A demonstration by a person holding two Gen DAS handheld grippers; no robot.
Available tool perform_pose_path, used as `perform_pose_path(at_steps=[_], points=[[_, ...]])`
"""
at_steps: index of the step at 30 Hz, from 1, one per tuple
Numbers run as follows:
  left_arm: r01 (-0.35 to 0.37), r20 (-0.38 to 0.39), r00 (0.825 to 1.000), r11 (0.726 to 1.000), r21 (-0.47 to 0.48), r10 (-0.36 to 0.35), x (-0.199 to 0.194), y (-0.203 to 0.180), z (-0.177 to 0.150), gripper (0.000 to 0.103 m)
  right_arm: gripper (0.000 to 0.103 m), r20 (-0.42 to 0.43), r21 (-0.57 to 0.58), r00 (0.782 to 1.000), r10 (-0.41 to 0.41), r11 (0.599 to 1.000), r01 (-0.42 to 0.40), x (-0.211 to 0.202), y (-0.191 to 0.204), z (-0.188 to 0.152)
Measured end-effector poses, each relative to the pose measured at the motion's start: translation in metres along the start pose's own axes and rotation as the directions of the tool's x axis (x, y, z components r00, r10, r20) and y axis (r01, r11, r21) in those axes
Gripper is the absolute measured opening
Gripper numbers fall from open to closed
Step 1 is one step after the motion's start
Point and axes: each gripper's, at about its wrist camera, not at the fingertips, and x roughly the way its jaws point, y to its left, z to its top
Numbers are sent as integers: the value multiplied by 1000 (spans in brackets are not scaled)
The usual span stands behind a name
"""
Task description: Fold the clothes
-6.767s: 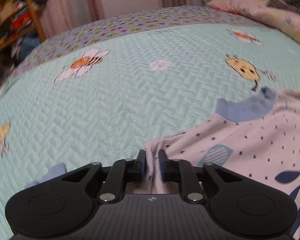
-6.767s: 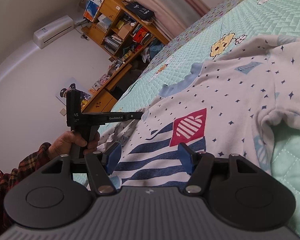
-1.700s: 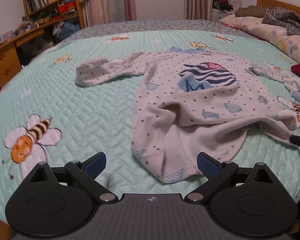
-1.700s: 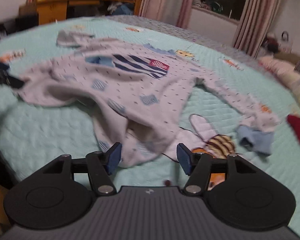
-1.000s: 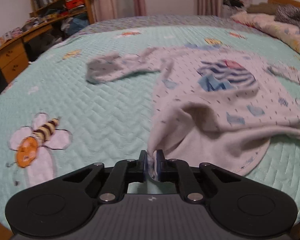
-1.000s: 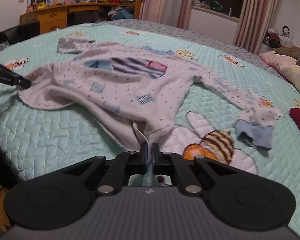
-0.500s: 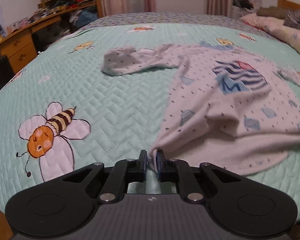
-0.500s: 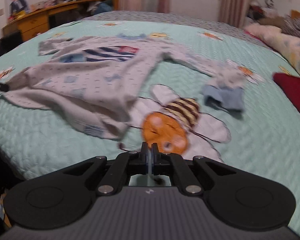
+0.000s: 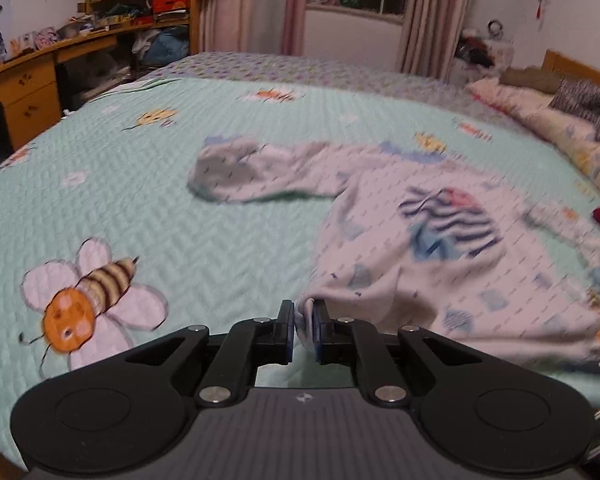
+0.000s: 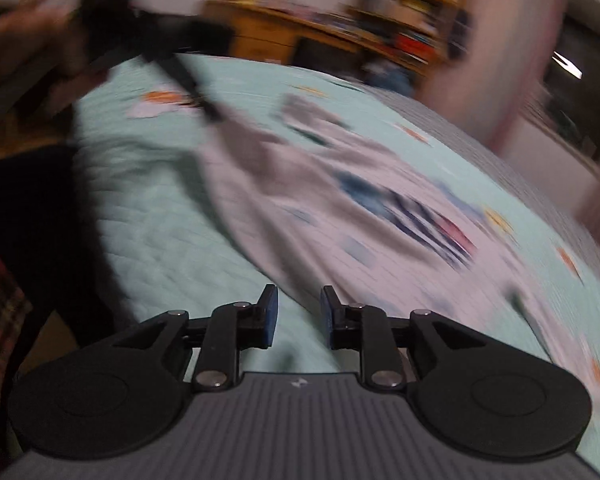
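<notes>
On the bed: your top [image 9: 440, 248] lies spread across the mint quilt [image 9: 180, 208], near its front edge.
Change: half a second back your right gripper [image 10: 296, 312] was pinched shut with nothing in it – now its jaws are opening, only quilt between them, and its view has swung left towards your other hand.
Left gripper [image 9: 302, 326]: as before, clamped on the hem corner of the top, cloth bunched between the pads.
Left hand [image 10: 32, 40]: blurred at upper left in the right view, holding that gripper's handle.
Containers: none that you can make out.
Top: pale, speckled with small dark marks, blue-striped patch with a red bit on the chest – one sleeve [image 9: 252, 172] stretched out to the left, body rumpled, much of it smeared by motion.
Bee print [image 9: 88, 300]: on the quilt left of the left gripper, apart from the top.
</notes>
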Motion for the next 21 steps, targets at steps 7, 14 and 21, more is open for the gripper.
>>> perform_pose_path(at_steps=[7, 14, 21], points=[[60, 30, 998, 998, 3, -61, -9, -6, 27, 10, 59, 82, -195, 996, -41, 979, 56, 42, 44, 27], [66, 25, 998, 998, -10, -66, -11, -3, 31, 10, 17, 91, -306, 979, -180, 931, 199, 67, 49, 34], [20, 13, 1000, 1000, 12, -20, -17, 7, 19, 9, 3, 73, -22, 997, 33, 999, -32, 24, 8, 73]])
